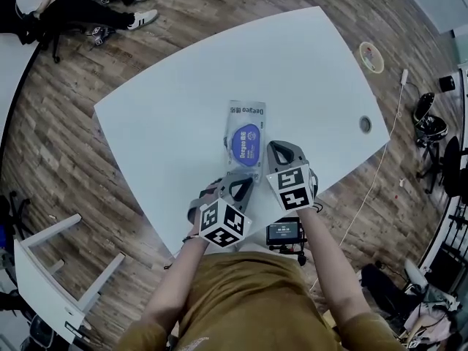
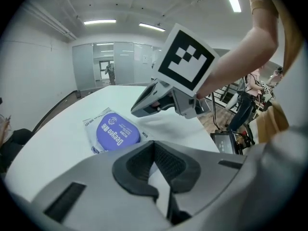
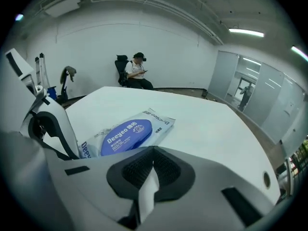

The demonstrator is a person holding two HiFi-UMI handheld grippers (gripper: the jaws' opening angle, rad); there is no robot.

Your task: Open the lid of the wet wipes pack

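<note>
Here, found the white table (image 1: 314,64) bearing the wet wipes pack (image 1: 246,112) flat, just ahead of both tools. Noted left gripper (image 2: 154,144) and right gripper (image 3: 153,150) with jaws together, empty. Judged best to pin the pack, then hook the closed blue lid (image 1: 247,143) at its rim and lift gently.

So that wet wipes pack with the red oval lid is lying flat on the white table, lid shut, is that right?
Not quite. The oval lid on the wet wipes pack is blue, not red; the right gripper view shows it plainly. The rest holds: the pack lies flat on the white table with its lid shut.
</note>
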